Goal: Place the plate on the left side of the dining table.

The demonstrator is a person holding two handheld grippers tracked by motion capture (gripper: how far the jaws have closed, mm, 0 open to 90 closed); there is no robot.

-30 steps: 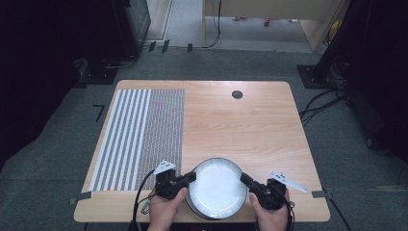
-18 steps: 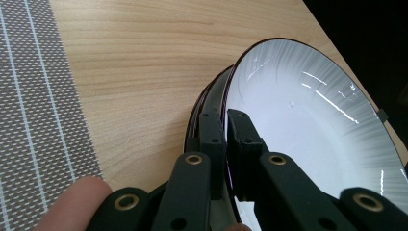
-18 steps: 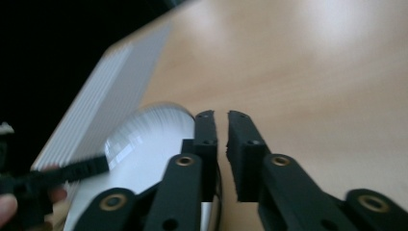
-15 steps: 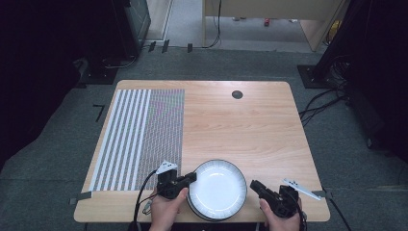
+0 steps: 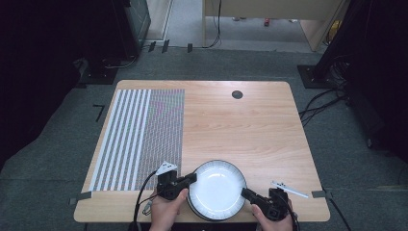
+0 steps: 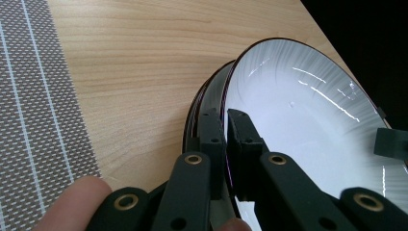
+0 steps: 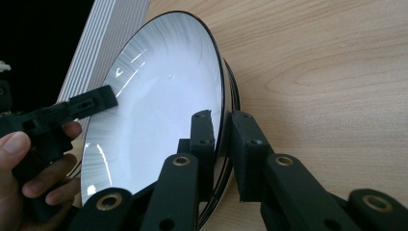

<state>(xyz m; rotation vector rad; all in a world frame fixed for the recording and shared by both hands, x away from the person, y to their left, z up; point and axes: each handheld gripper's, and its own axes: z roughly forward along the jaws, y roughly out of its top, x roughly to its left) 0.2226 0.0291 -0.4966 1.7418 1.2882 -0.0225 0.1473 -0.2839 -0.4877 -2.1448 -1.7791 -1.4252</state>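
**Both grippers on the rim of the top plate**

Left gripper (image 6: 226, 125) first: its fingers (image 6: 210, 139) are nearly together, pinching the dark rim of the top plate (image 6: 308, 125), one finger under the rim and one over the white face. Only the plate's thin edge sits between them. A fingertip of the left hand (image 5: 166, 211) shows at the bottom of the left gripper view, on the gripper body.

Over to the right gripper (image 7: 219, 130): its fingers (image 7: 202, 139) straddle the opposite rim of the same plate, one on the white inner face, the other on the outside. There is a visible sliver of gap around the edge, so whether they are actually clamped or just closing round it, I cannot tell.

The plate itself is white with a fine ribbed band and a dark edge line, empty, nothing on it. It sits on top of a stack of plates (image 6: 199, 103), more dark rims peeking out beneath it. In the high view the stack lies at the near edge of the worktop (image 5: 250, 125), between the two hands, with the right hand (image 5: 274, 219) at the bottom right.

Further out, a striped woven mat (image 5: 142, 134) covers the worktop's left side, just beside the left gripper. A small dark round spot (image 5: 237, 94) sits near the far edge.
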